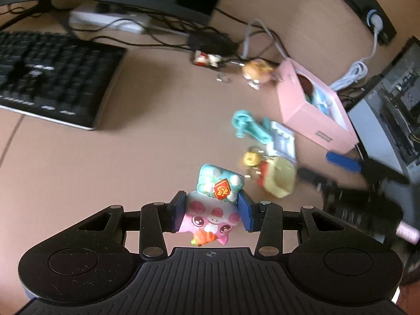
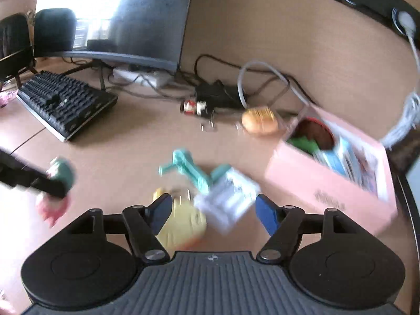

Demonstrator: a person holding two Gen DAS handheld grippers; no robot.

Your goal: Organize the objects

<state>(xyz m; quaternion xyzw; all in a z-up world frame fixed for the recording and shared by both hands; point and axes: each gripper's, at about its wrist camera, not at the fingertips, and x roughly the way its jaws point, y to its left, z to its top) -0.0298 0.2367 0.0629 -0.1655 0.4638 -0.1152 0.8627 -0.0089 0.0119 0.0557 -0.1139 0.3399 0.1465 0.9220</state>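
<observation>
Clamping the pink toy (image 1: 210,216) between its two blue pads, the left gripper (image 1: 211,214) holds it clear of the desk (image 1: 105,162), with a teal cushion-like piece on top of the toy. The right gripper (image 2: 212,214) stands spread, nothing pressed between its pads; a yellow toy (image 2: 183,225) and a white-and-blue card (image 2: 227,199) lie below its span, blurred by motion.

Just beyond lie a teal plastic piece (image 1: 249,127), a small yellow charm (image 1: 250,158) and, further back, a burger-shaped keychain (image 2: 260,120). The pink box (image 1: 302,110) sits open to the right, already holding several things.

The step in hand looks like carrying the pink toy to that box. To do it well, keep the grip firm, cross above the loose pieces rather than through them, and release only once the toy is over the opening, not the rim. The right gripper would best wait aside so the two do not collide near the box.
</observation>
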